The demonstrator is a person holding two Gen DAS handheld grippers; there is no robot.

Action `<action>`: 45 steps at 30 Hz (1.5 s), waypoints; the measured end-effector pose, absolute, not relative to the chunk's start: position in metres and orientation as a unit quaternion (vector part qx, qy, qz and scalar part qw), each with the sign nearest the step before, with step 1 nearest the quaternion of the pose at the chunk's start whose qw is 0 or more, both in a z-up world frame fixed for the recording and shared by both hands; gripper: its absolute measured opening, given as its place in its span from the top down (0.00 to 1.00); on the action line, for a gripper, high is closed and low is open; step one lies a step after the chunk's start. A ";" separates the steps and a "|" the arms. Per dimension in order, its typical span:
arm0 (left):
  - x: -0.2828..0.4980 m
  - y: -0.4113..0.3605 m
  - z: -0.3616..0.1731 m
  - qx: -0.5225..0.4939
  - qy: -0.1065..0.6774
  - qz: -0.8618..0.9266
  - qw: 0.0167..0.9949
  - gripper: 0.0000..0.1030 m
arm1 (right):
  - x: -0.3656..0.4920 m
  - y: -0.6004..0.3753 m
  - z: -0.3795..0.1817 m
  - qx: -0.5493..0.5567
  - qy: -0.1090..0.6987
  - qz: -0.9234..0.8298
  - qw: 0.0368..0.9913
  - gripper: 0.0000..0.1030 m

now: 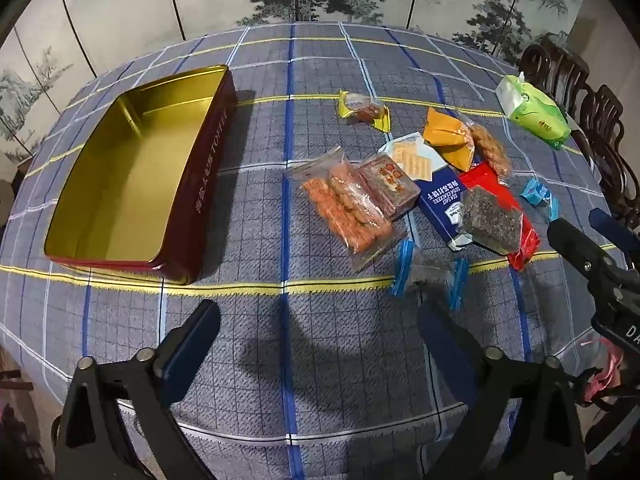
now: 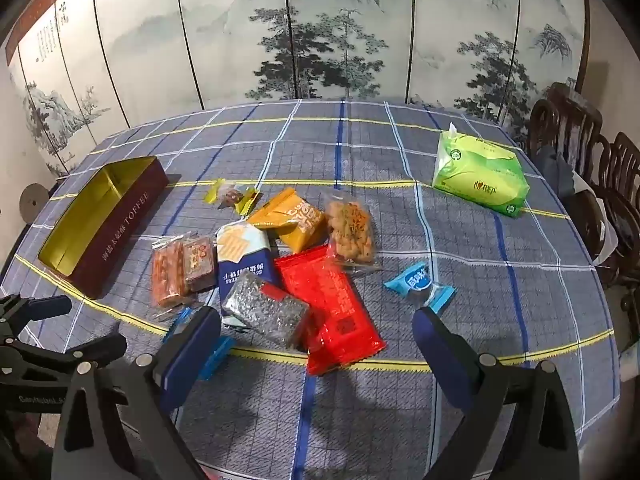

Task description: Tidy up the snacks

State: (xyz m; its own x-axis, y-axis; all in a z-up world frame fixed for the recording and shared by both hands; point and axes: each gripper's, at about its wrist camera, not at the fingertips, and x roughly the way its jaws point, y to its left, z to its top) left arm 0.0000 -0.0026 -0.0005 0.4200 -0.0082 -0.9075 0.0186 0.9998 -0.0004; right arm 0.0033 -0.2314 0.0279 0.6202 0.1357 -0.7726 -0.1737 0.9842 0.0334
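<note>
Tongs (image 2: 316, 334) spread, tissue pack (image 2: 480, 178) beyond snacks (image 2: 328, 300)

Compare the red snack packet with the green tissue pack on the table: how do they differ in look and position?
The red snack packet is flat and shiny, while the green tissue pack is plump, with a tissue sticking out of its top. The red packet lies in the snack pile, partly under a clear pack of dark snack; the tissue pack sits alone, farther back. Both rest on the checked tablecloth.
</note>
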 end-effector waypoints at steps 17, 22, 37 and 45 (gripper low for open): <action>-0.002 0.010 -0.017 -0.010 0.562 -0.004 0.827 0.14 | 0.003 -0.230 0.013 -0.009 0.451 0.076 0.889 0.04; -0.002 0.010 -0.017 -0.013 0.563 -0.009 0.827 0.14 | 0.003 -0.228 0.013 -0.015 0.447 0.079 0.891 0.04; -0.007 -0.003 -0.006 -0.028 0.542 -0.050 0.838 0.14 | 0.005 -0.230 0.015 -0.012 0.441 0.086 0.893 0.04; -0.004 0.002 -0.006 -0.012 0.543 -0.024 0.839 0.15 | 0.005 -0.230 0.016 -0.015 0.438 0.088 0.895 0.04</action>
